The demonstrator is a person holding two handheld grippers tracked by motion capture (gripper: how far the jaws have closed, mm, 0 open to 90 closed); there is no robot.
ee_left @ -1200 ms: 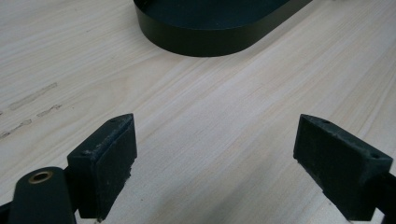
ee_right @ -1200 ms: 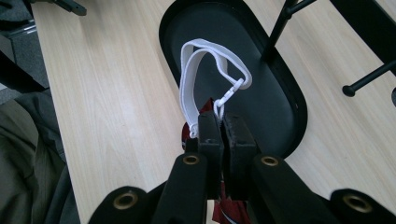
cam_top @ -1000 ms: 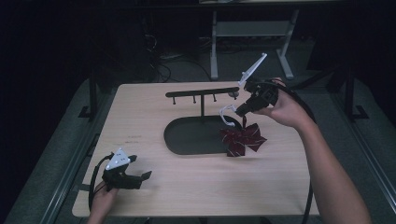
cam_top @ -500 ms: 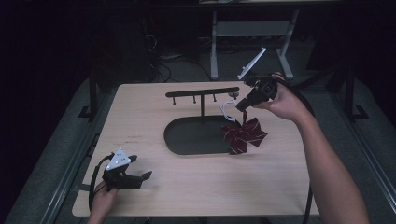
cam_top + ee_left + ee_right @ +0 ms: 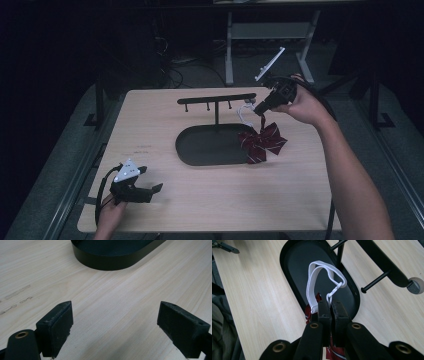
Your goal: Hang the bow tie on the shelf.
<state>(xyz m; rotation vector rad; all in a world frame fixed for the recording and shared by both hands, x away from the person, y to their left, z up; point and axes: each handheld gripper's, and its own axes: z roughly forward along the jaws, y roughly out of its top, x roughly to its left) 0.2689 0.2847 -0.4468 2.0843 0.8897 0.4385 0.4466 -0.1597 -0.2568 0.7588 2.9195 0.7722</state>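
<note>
Up it goes: the right gripper (image 5: 260,109) has climbed higher than it was a second ago, carrying the dark red bow tie (image 5: 262,143) off the table toward the black hanger stand (image 5: 216,100). The bow tie now dangles beneath the gripper, at the right end of the stand's oval base tray (image 5: 200,150), close below the right tip of the crossbar. In the right gripper view the jaws are pressed together, pinching the tie's white elastic strap (image 5: 318,280), whose loop stands out ahead of them over the tray, near a peg (image 5: 374,281) of the crossbar. The left gripper (image 5: 145,189) sits low at the near left corner of the wooden table (image 5: 150,125), its jaws spread wide apart over bare wood.
</note>
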